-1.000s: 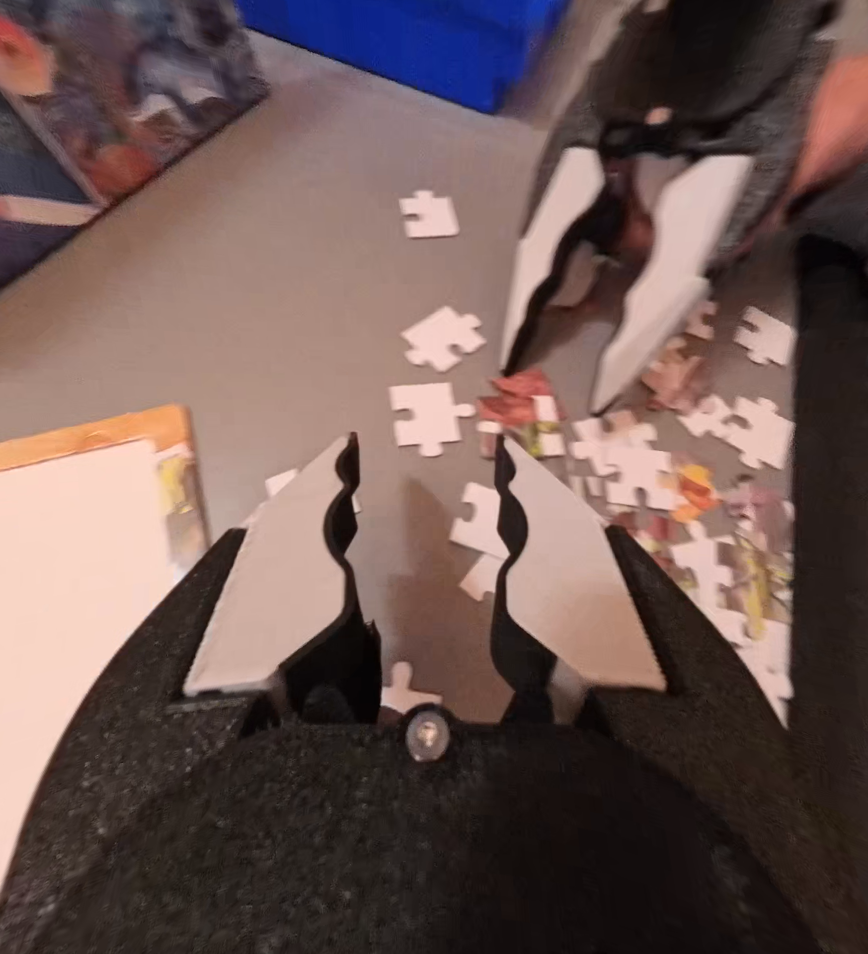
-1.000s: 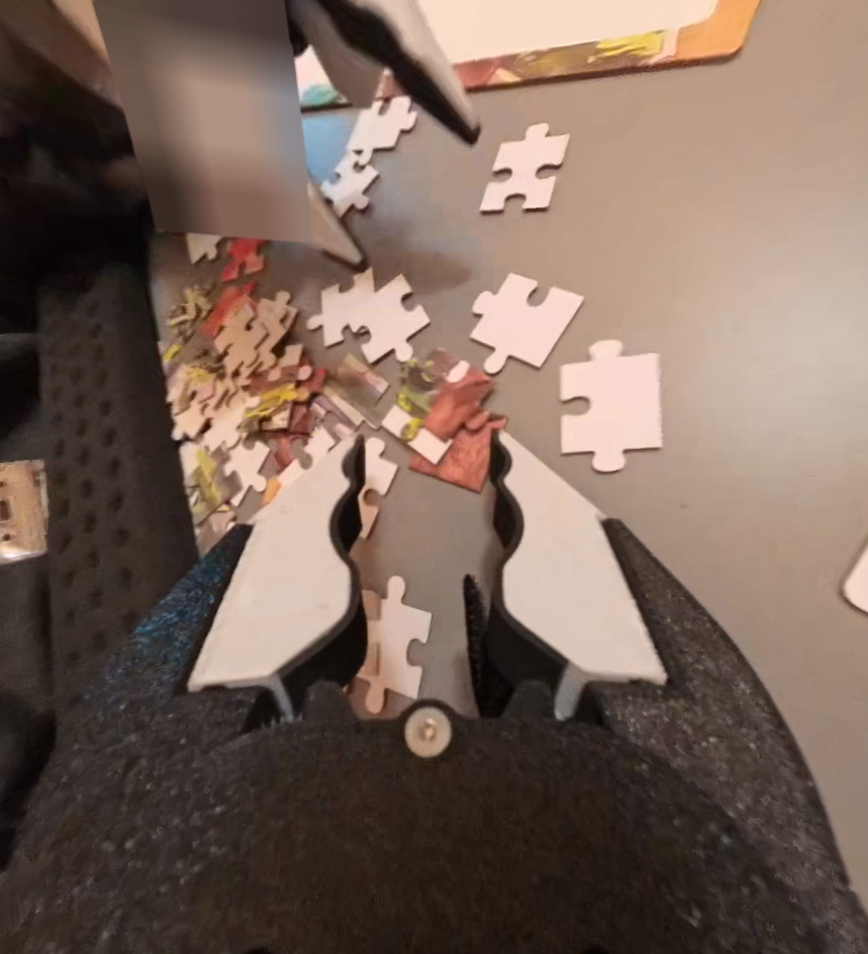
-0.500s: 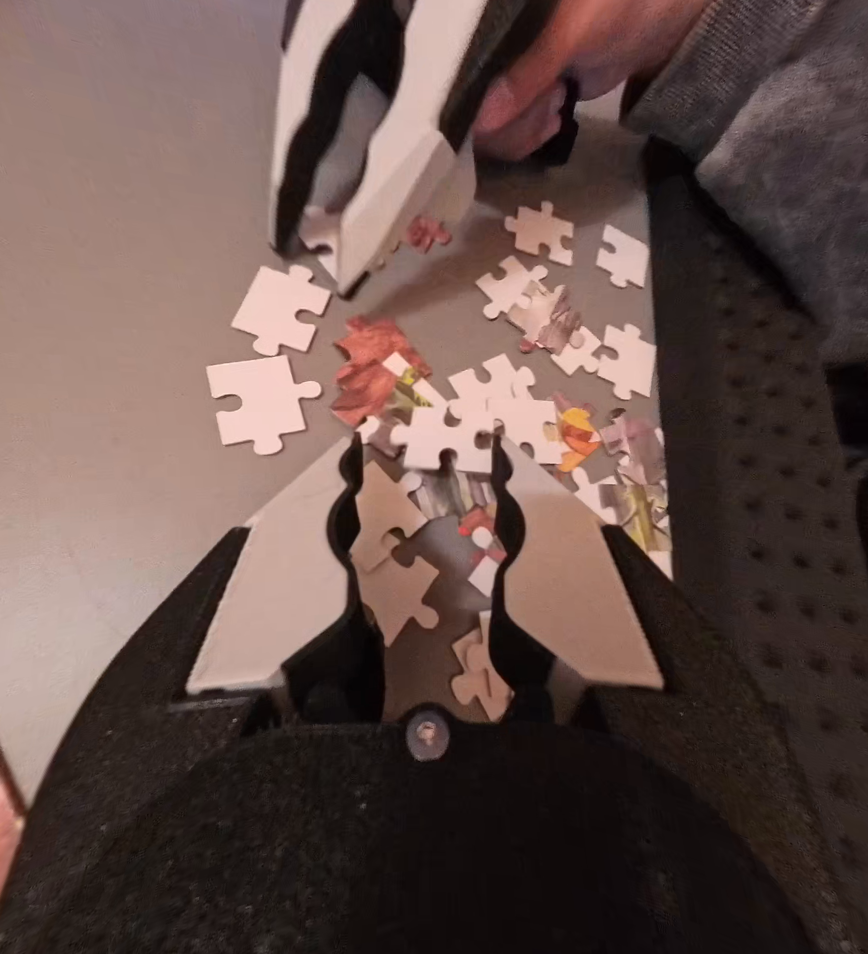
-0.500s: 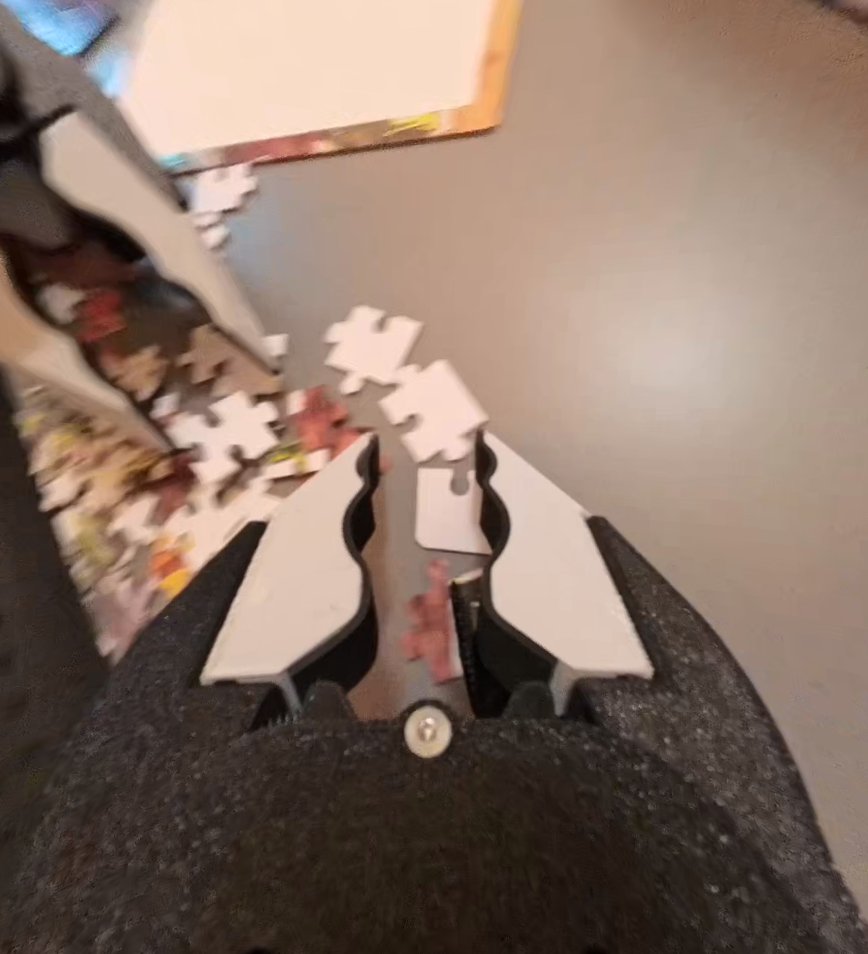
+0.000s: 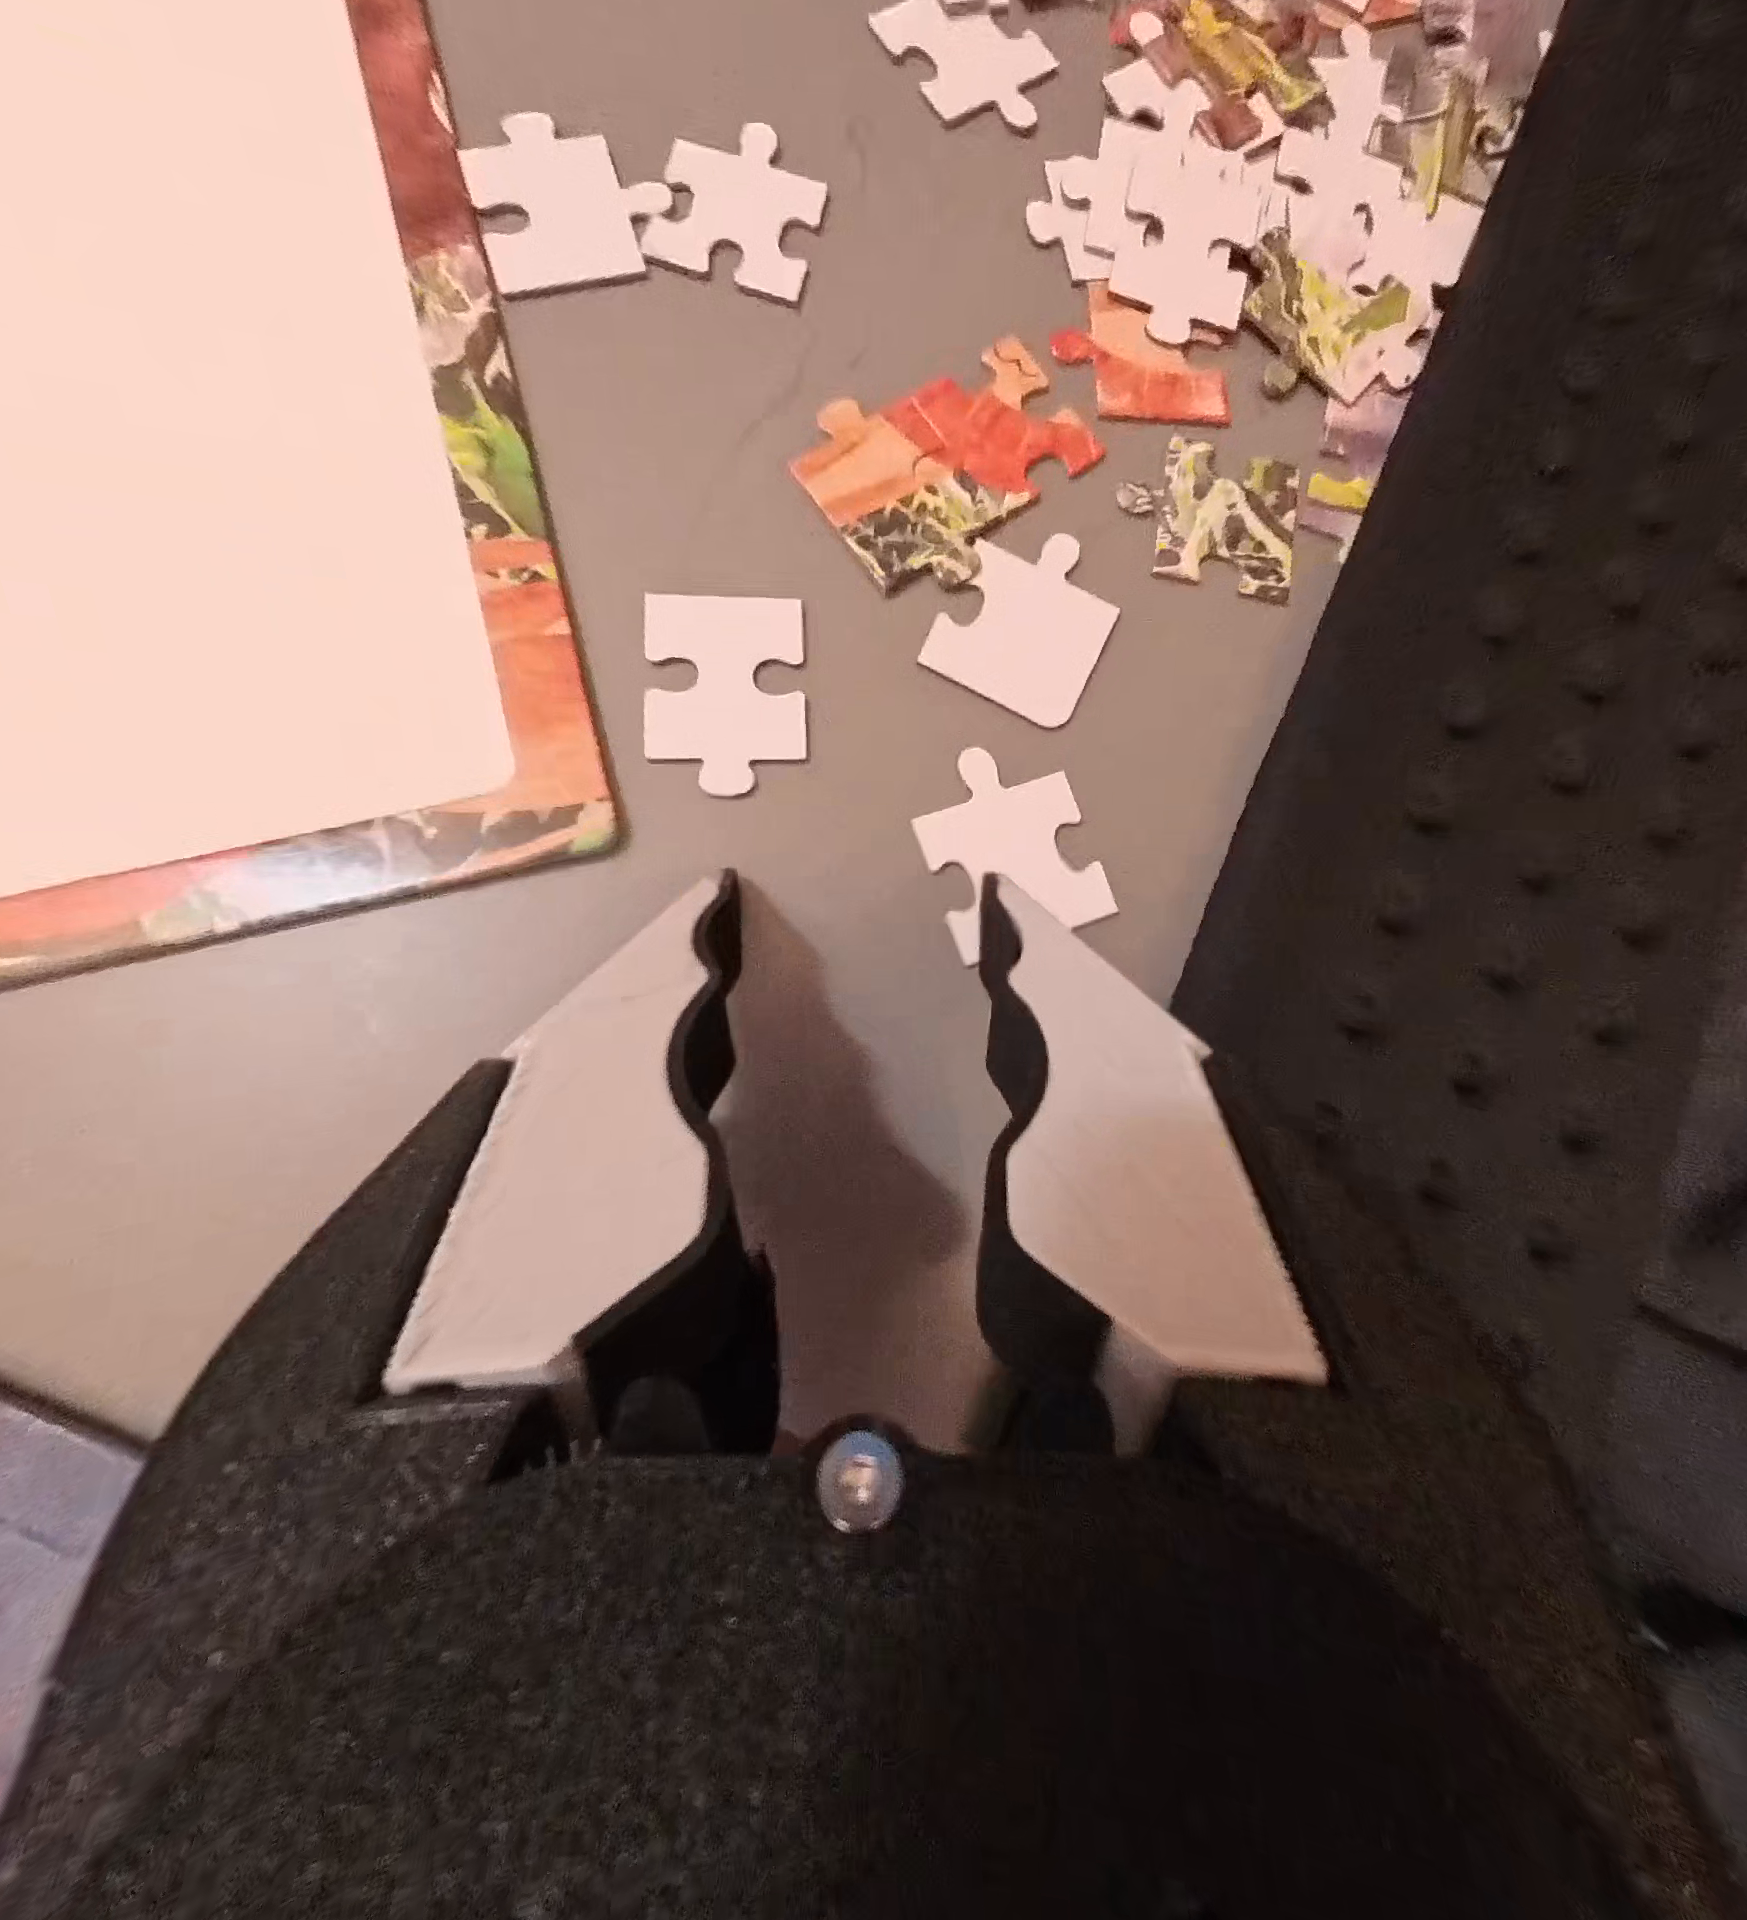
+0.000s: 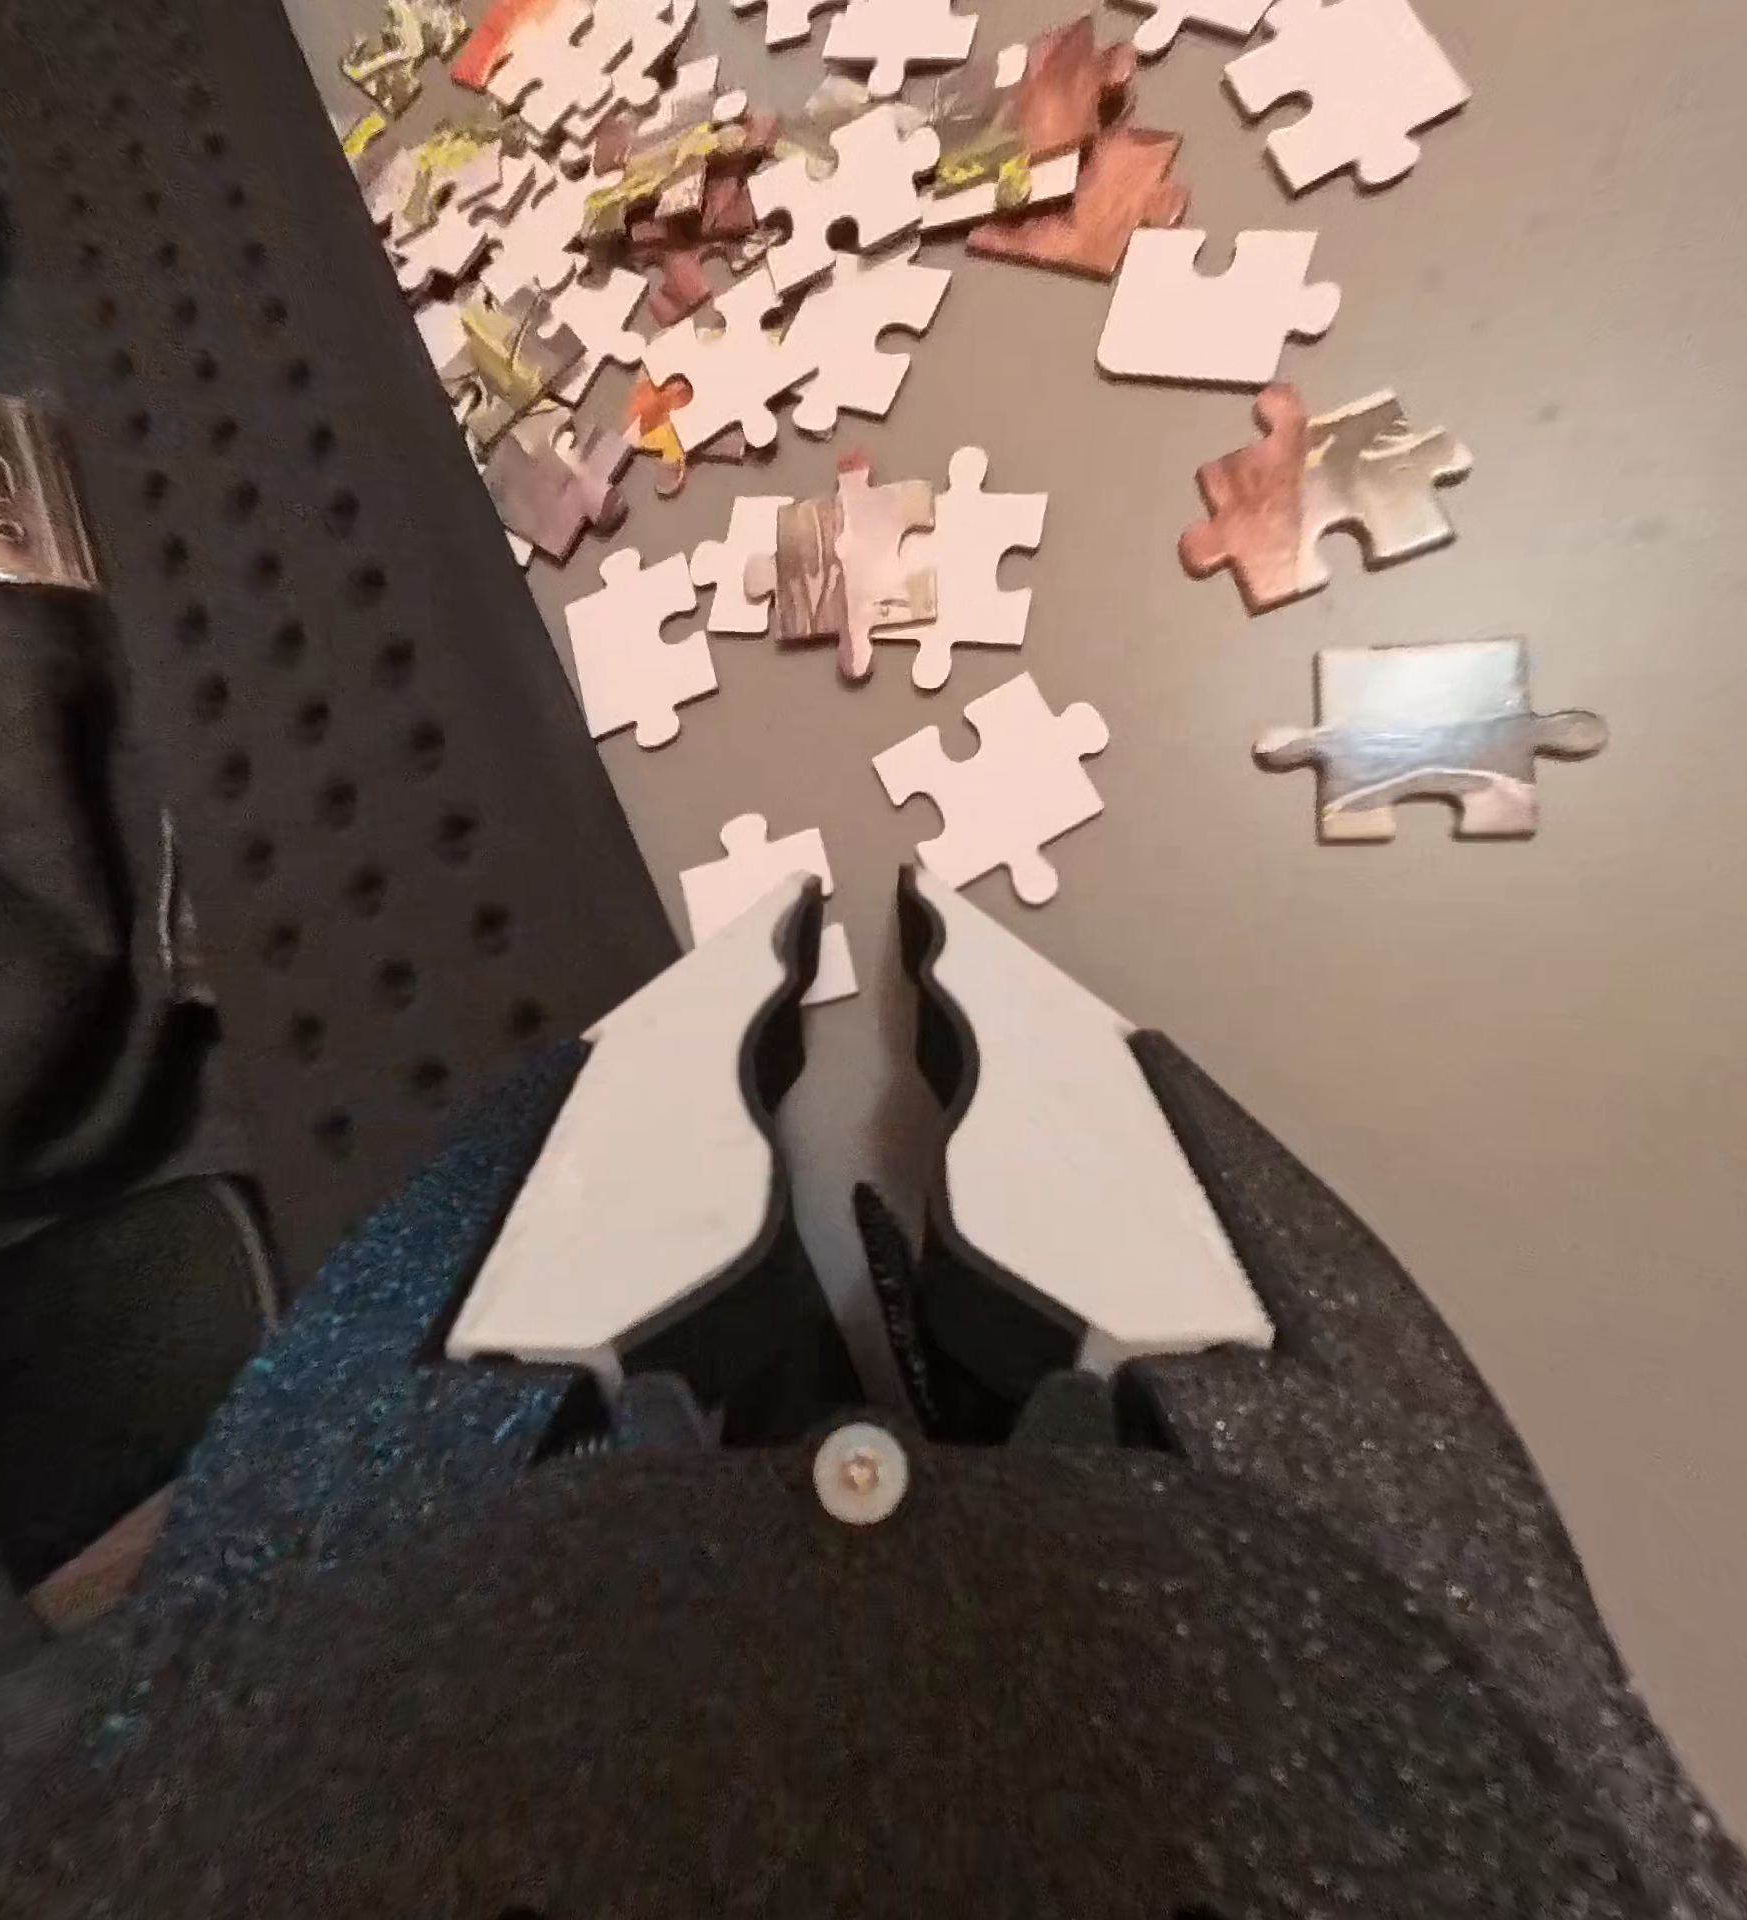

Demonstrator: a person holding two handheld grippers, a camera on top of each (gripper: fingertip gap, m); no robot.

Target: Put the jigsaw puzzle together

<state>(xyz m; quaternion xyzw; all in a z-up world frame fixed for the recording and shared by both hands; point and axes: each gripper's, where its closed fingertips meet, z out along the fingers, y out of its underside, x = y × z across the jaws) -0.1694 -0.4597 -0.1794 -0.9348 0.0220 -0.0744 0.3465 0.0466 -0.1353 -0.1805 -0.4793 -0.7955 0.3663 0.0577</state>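
Loose jigsaw pieces lie on a grey table, many white side up. In the left wrist view, the puzzle tray, white inside with a coloured border, lies at the left. My left gripper is open and empty, just off the tray's near corner. A white piece lies at its right fingertip. A joined red and green cluster lies further ahead. In the right wrist view, my right gripper has its jaws a narrow gap apart with nothing between them. A white piece lies under its left finger.
A heap of pieces lies along a black dotted surface, which also shows in the right wrist view beside the heap. A grey-blue piece and a brown piece lie apart at the right.
My left gripper has swung away from the heap to the tray's corner, and the right gripper has left its view. My right gripper's jaws have narrowed and it now faces the heap.
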